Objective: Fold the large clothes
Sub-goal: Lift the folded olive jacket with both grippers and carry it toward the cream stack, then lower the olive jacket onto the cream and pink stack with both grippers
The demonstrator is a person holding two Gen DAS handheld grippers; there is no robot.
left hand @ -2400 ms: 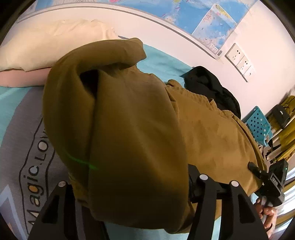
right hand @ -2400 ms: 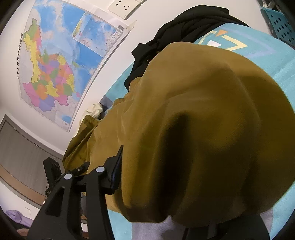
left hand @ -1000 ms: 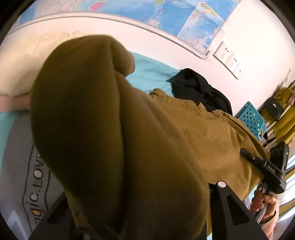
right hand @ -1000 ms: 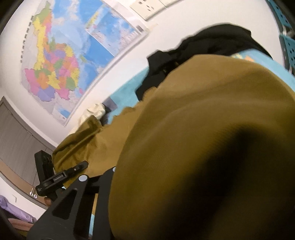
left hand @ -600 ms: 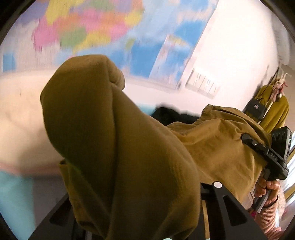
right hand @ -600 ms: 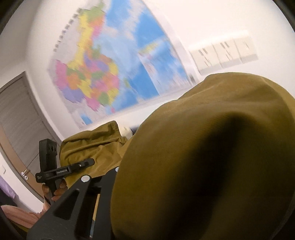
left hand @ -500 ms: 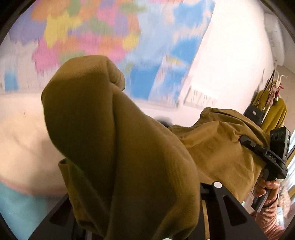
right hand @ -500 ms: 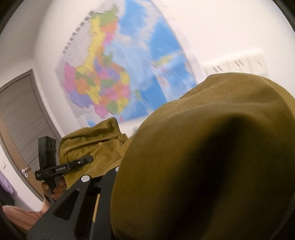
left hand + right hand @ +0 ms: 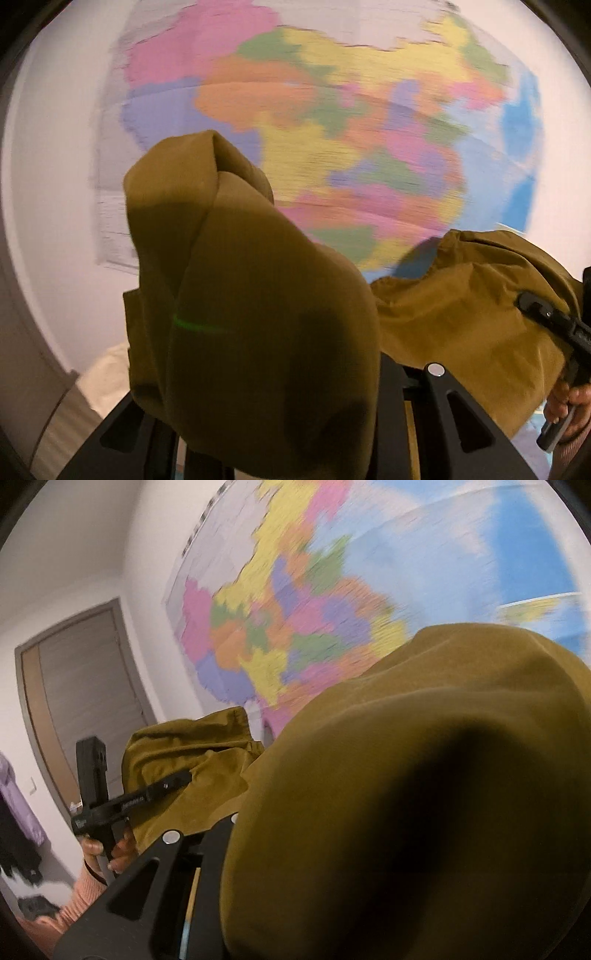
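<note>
A large olive-brown garment (image 9: 258, 332) hangs in the air between both grippers and also fills the right wrist view (image 9: 424, 794). My left gripper (image 9: 280, 424) is shut on one bunched end; cloth covers its fingertips. My right gripper (image 9: 295, 886) is shut on the other end, its fingertips buried in fabric. The right gripper's handle shows in the left wrist view (image 9: 554, 325), and the left gripper's handle shows in the right wrist view (image 9: 110, 805).
A coloured wall map (image 9: 351, 129) fills the wall ahead, also in the right wrist view (image 9: 295, 627). A grey door (image 9: 85, 686) stands at left. A cream pillow (image 9: 107, 380) shows low left. Dark and purple clothes (image 9: 14, 812) hang at far left.
Both grippers have lifted the garment up off the bed and tilted upward. The bed and black clothing have dropped out of view; the map now fills the background.
</note>
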